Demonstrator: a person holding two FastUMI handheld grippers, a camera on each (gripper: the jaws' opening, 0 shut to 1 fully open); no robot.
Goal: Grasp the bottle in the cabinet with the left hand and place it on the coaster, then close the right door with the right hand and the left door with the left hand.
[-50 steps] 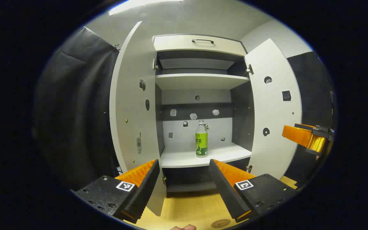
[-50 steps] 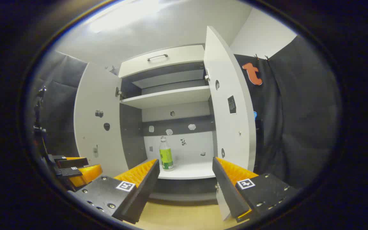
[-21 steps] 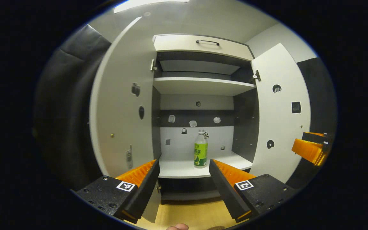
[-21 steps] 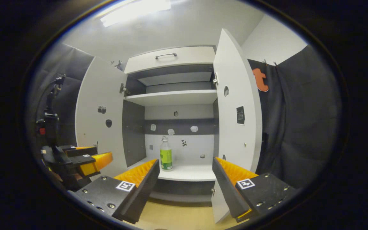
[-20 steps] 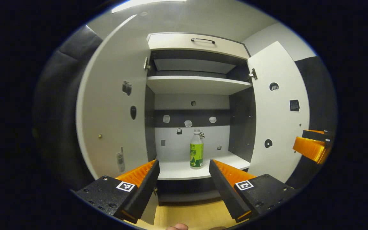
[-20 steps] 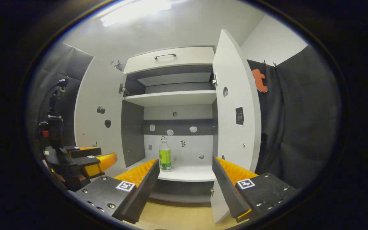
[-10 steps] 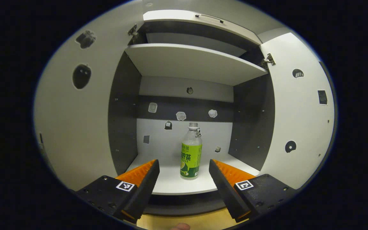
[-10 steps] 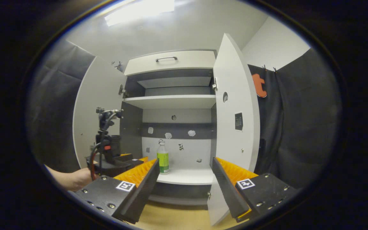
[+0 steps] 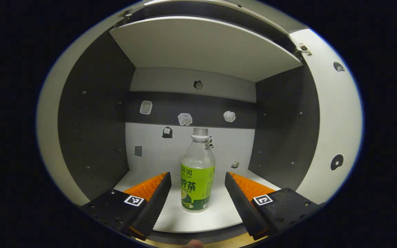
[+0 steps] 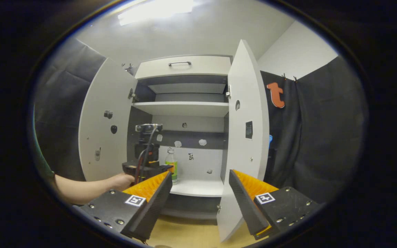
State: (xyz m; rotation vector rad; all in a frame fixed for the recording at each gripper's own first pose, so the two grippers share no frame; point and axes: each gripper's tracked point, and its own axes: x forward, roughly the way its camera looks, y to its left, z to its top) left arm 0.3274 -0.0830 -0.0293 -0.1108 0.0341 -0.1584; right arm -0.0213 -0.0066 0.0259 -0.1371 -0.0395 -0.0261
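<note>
The cabinet (image 10: 184, 65) stands with its left door (image 10: 103, 120) and right door (image 10: 245, 137) both swung open. On its white lower shelf (image 9: 219, 213) the bottle (image 9: 197, 177) stands upright, long axis vertical, mouth at twelve o'clock. The left gripper (image 9: 197, 201) has its fingers spread wide at eight and four o'clock of the bottle, with a gap on each side. The right gripper (image 10: 198, 203) hangs outside the cabinet, fingers apart and empty. A hand (image 10: 121, 181) holds the left gripper.
</note>
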